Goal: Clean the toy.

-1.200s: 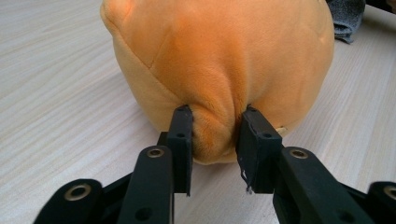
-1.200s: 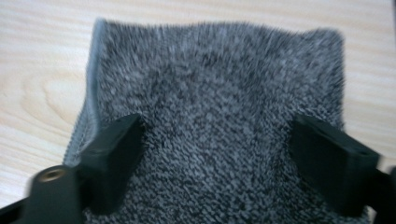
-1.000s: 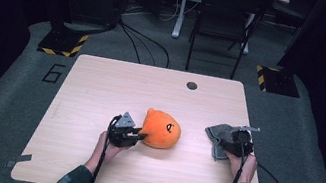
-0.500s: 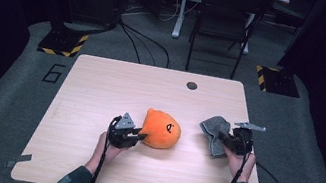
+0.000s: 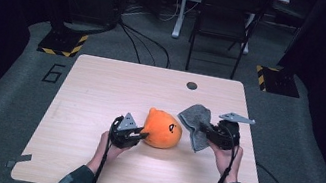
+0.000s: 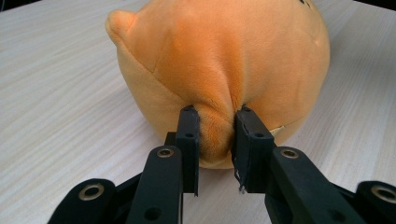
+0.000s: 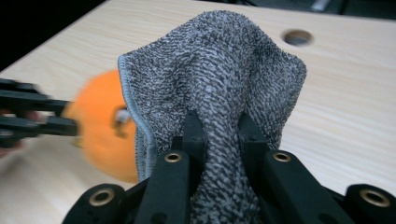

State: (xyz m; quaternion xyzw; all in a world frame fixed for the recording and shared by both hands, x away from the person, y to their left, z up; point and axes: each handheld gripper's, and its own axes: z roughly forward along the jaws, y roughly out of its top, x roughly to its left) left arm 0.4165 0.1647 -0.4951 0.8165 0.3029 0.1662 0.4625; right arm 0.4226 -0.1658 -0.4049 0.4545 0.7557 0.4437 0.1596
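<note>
Grey cloth pinched between right hand-held gripper jaws.

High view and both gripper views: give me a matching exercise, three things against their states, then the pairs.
Things:
1. orange plush toy
2. grey cloth
3. round hole in the table

States:
A. bunched and lifted in the right tongs
B. uncovered, near the table's far edge
C. resting on the table, a fold pinched by the left tongs

Pairs: 1-C, 2-A, 3-B
</note>
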